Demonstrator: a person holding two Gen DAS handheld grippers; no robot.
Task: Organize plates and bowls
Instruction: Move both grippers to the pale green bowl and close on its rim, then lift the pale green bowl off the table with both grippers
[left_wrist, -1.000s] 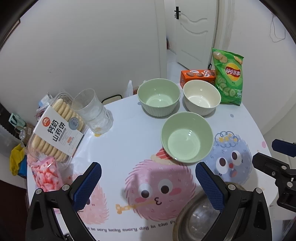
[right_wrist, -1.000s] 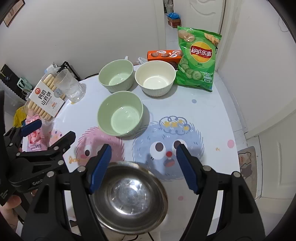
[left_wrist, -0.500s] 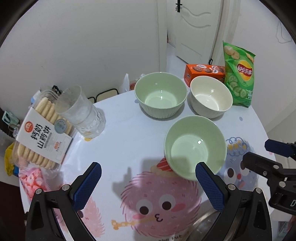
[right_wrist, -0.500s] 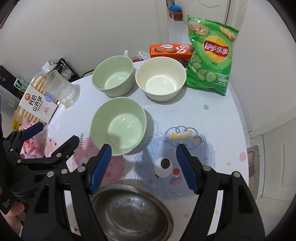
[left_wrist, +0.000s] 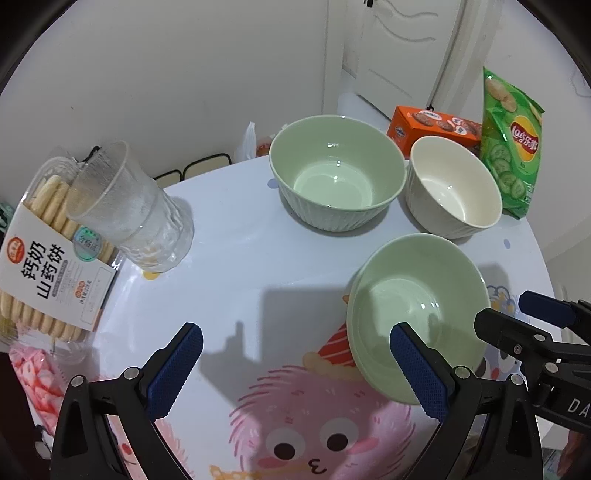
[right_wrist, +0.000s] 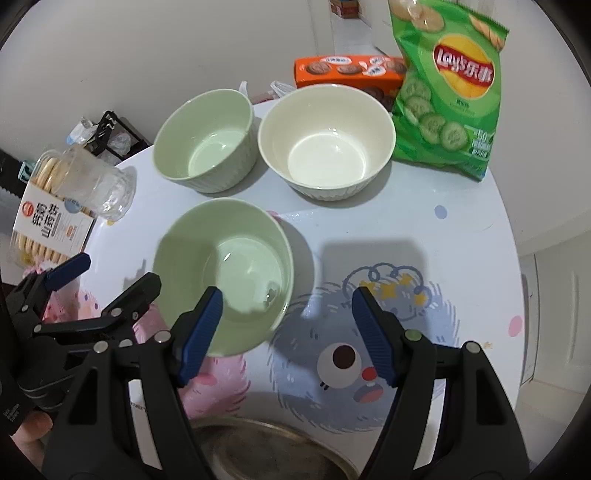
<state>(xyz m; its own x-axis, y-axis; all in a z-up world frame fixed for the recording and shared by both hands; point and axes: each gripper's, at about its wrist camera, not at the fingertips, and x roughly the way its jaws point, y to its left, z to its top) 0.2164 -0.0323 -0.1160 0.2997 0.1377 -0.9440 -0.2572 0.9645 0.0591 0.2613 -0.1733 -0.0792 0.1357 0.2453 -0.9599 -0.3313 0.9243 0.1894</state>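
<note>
tools, left (left_wrist: 295, 369) and right (right_wrist: 288, 332), gape wide, holding nothing, flanking near green bowl (right_wrist: 225, 273) rim.

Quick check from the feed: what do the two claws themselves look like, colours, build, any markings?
Both match: the left claw and right claw have black angular frames with silver rivets and blue ribbed pads on the fingertips. White lettering, partly cut off, marks each body. No cables or sleeves show.

I see a round table (left_wrist: 229, 258) with a pale blue cartoon-monster cover, set close against a plain off-white wall (left_wrist: 184, 74) on the far left. Far right of that wall, a white panelled door (left_wrist: 399, 48) stands beyond a strip of pale floor (left_wrist: 354, 105). Lighting is even, casting soft shadows on the tabletop.
</note>
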